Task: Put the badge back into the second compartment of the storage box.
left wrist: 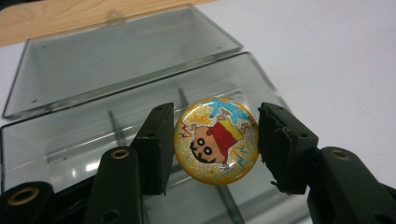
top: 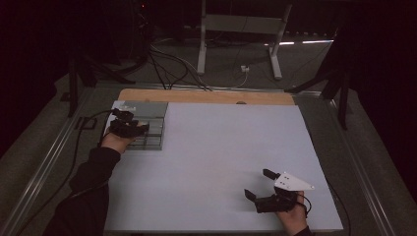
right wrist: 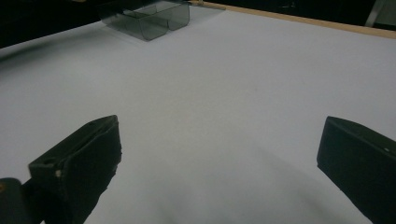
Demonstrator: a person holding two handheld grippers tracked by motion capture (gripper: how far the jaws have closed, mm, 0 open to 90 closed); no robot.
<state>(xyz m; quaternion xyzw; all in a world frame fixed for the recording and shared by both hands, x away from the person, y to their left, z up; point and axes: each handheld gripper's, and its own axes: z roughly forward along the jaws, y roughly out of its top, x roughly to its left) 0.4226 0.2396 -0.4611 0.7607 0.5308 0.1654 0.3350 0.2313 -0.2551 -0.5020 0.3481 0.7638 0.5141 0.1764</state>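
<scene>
Glittering yellow cartoon badge between left gripper jaws, right jaw not touching; right gripper agape.

Badge touching the tool: unclear.

Black left gripper, brass-ringed screw holes; sleeve seemingly black.
</scene>
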